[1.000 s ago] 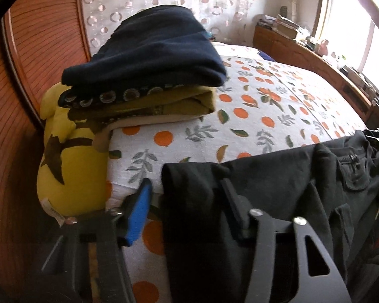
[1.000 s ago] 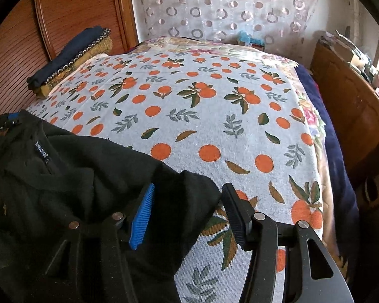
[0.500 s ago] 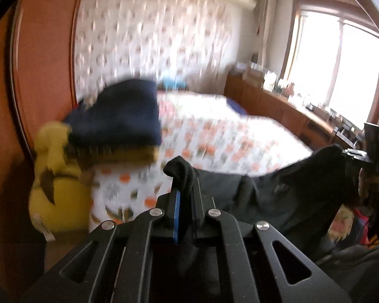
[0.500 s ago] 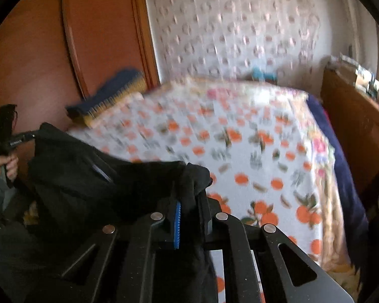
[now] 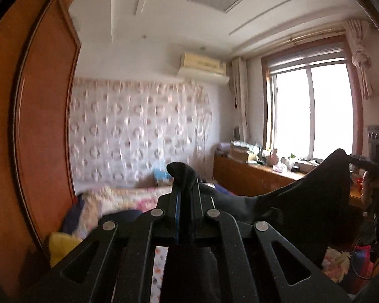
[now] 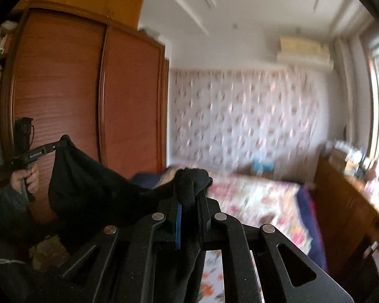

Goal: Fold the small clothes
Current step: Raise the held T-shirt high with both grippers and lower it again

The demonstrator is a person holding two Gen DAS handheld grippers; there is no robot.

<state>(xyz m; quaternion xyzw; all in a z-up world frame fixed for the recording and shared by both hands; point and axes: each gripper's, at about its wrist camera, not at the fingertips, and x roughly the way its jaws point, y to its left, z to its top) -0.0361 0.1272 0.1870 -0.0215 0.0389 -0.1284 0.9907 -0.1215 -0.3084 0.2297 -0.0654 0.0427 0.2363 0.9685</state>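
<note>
Lifted high off the bed since a moment ago: black soft cloth garment [image 5: 303,209], once lying on the orange-dotted bed sheet, now hanging in the air between both tools. Gone from view too, the pile of folded clothes, with wall, ceiling and window in its place.

Looks like the start of a fold: picked up and held up, not yet laid flat. Next, probably: pull both corners apart to stretch the cloth smooth, then bring it down onto the flower-print bed cover [image 6: 252,199] without letting it bunch. Needs both hands level and moving together.

Left black two-finger tool [image 5: 187,202] pinched tight on one bunched corner, a lump of cloth poking up past the tips, blue pad [image 5: 177,214] pressed against it. Right black two-finger tool [image 6: 189,202] clamped the same way on the other corner. Jaws of both closing within the last second, cloth between them.

Both tools pointing about level, toward the far curtain wall. Left hand [image 6: 25,179] wrapped round its handle, held up beside the brown wooden wardrobe [image 6: 63,88].
</note>
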